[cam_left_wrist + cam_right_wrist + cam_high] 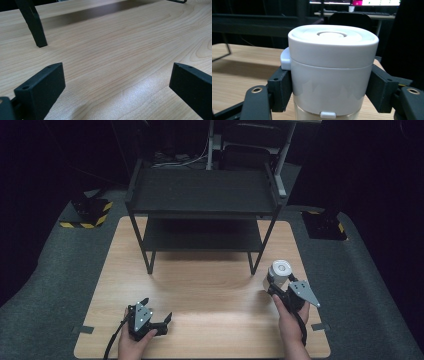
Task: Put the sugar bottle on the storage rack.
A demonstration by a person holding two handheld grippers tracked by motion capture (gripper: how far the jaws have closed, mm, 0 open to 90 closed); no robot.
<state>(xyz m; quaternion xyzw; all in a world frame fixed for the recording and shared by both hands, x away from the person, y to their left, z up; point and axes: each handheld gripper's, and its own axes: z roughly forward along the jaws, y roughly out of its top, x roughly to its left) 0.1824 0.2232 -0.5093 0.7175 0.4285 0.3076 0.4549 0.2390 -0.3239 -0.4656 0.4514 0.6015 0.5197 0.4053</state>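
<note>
Wooden counter (200, 290): pale laminate with a smooth, low-friction top, so anything set down on it could slide if nudged sideways.
Black shelf rack (202, 205): a two-tier metal frame standing on the far half of the counter, well apart from both hands.
White canister (332, 72): an upright, rounded, hard-plastic container with a white lid; it is at the right side of the counter near the rack's front right leg (256, 265).
Likely handling: rigid, glossy and probably slippery. Its weight depends on its contents, which cannot be seen, though the base looks clear. It is not soft, but a drop could crack the plastic or pop the lid.
Lid: it has a side tab (285, 59) and a small front latch (328, 114); either may release if pressed.
Best hold: on the straight wall below the lid seam, opposite sides, clear of tab and latch.
Right claw (329, 87): clamped on the canister just under the lid, with a pad flat against each side.
Left claw (117, 82): jaws spread wide, holding nothing, low over bare counter at the near left.
</note>
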